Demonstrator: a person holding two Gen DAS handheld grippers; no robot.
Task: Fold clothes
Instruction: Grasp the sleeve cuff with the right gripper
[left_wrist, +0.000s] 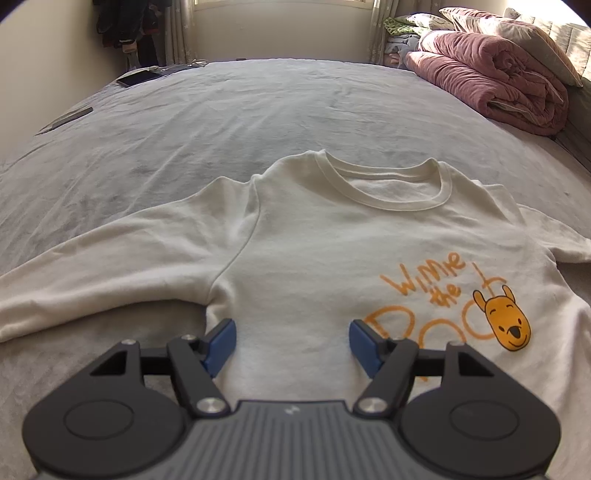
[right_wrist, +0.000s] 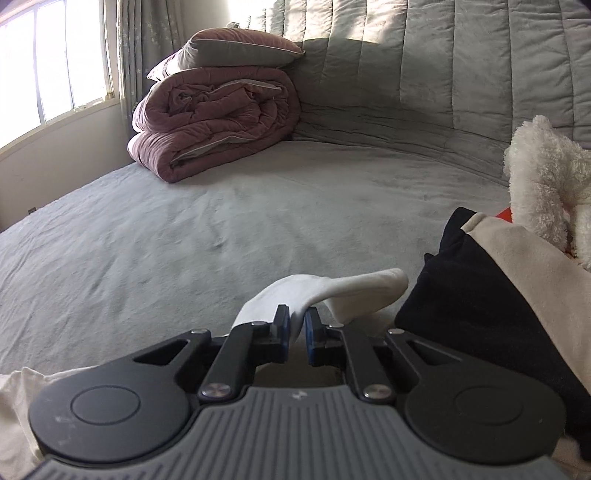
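We see one cream cotton sweatshirt (left_wrist: 314, 251) beneath our left gripper (left_wrist: 291, 345), jaws apart; our right gripper (right_wrist: 295, 326) pinches its white sleeve (right_wrist: 332, 290).

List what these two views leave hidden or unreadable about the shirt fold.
- Left wrist view: the sweatshirt hem is hidden behind the left gripper; its sleeves run off both edges.
- Right wrist view: the right gripper pinches white fabric; which part of the garment it is cannot be told.
- The dark garment is cut off at the right edge.
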